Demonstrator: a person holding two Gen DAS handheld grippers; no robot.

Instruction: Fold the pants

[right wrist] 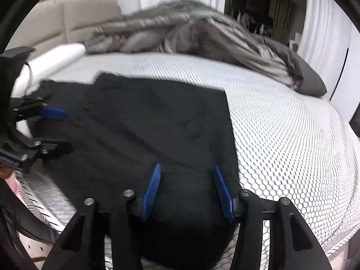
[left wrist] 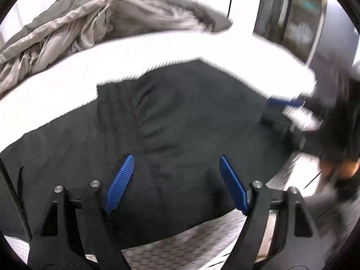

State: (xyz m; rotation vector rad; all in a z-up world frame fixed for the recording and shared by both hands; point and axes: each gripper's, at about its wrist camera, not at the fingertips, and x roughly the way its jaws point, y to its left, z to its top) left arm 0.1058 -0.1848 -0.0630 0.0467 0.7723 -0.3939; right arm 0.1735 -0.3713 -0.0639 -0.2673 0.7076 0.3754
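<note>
Left gripper (left wrist: 175, 164): its blue pads were wide apart, holding nothing, just over the cloth.
Right gripper (right wrist: 186, 173): open too, empty, near the right edge.
Black pants (right wrist: 146, 123): lying flat on the white mattress (right wrist: 292, 135), already folded into a wide block, I think.
Gray blanket (right wrist: 202, 33): bunched up behind.
Next: probably each gripper must pinch an edge for another fold.

The bed (right wrist: 281, 121) carries everything, its mattress cover white with a honeycomb pattern. Black pants (right wrist: 157, 121) lie flat directly on it, close to the near edge. Beyond the pants, toward the headboard side, a rumpled grey duvet (right wrist: 202, 36) sits heaped on the same cover, apart from the pants.
</note>
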